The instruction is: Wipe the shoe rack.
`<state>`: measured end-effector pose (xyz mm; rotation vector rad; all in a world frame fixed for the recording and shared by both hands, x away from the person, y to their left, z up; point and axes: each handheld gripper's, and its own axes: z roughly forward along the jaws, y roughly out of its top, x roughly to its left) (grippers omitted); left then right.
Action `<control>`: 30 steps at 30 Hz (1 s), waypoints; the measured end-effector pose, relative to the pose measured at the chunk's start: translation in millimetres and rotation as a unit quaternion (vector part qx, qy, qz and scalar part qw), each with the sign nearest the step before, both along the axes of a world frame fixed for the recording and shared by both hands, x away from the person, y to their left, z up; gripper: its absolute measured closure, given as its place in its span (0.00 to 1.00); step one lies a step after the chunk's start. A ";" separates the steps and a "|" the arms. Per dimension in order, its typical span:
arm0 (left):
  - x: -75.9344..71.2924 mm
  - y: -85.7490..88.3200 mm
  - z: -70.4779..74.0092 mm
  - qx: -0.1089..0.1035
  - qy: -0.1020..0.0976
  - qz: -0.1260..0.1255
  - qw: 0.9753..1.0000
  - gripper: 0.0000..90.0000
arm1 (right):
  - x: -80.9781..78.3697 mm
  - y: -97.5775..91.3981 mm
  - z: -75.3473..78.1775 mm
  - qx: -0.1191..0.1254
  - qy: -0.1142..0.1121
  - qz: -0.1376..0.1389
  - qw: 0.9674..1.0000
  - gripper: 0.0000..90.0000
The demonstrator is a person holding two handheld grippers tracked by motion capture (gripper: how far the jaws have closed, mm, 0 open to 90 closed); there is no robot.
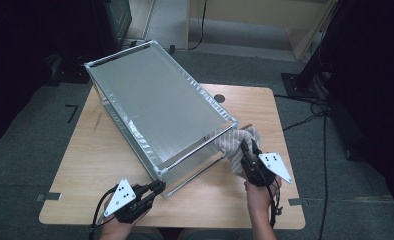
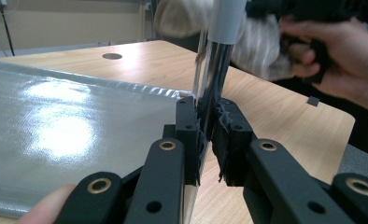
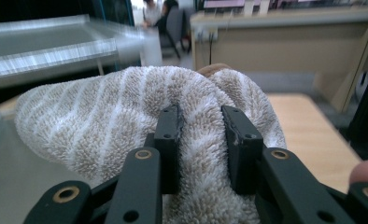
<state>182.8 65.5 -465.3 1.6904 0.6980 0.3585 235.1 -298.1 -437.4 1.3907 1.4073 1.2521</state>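
Note:
A metal-framed rack [image 1: 155, 100] with a shiny grey top sheet [image 2: 70, 126] stands slantwise on the wooden table [image 1: 265, 205]. My left gripper [image 1: 157, 189] is at the rack's near corner. In the left gripper view, the left gripper [image 2: 205, 121] is shut on the corner's upright chrome post [image 2: 217, 79]. A beige towel with white stripes [image 1: 235, 142] hangs bunched at the rack's right end. My right gripper [image 1: 247, 150] is shut on a thick fold of it. In the right gripper view, the towel [image 3: 126, 121] bulges around the right gripper [image 3: 204, 126], with the rack's top edge [image 3: 46, 51] blurred behind.
A round cable hole [image 1: 219, 98] lies in the table near its far edge. Bare tabletop shows left of the rack and along the front edge. Cables [image 1: 310, 107] trail over the grey carpet to the right. A wooden counter [image 3: 285, 42] stands in the background.

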 end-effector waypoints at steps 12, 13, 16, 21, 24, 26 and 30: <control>0.3 0.1 -0.3 -0.001 0.001 -0.001 1.000 0.90 | 21.0 55.4 -78.5 -0.023 0.211 0.167 0.963 0.67; 0.4 0.2 -0.3 -0.001 0.001 -0.001 1.000 0.90 | 19.9 58.5 -76.6 -0.029 0.209 0.183 0.960 0.65; 0.4 0.2 -0.3 -0.001 0.000 -0.001 1.000 0.90 | 17.6 61.9 -66.6 -0.016 0.210 0.233 0.949 0.53; 0.3 0.2 -0.4 -0.001 0.001 -0.001 1.000 0.90 | 15.4 66.1 -64.0 -0.062 0.195 0.220 0.954 0.22; 0.5 0.1 -0.2 0.000 0.001 -0.001 1.000 0.90 | 16.2 71.4 -78.3 -0.085 0.234 0.222 0.943 0.18; 0.7 0.0 -0.2 -0.001 0.002 -0.001 1.000 0.90 | 15.3 72.7 -78.7 -0.089 0.236 0.218 0.943 0.22; 1.1 0.0 -0.2 -0.002 0.005 0.000 1.000 0.90 | 11.9 77.0 -78.6 -0.088 0.244 0.223 0.940 0.41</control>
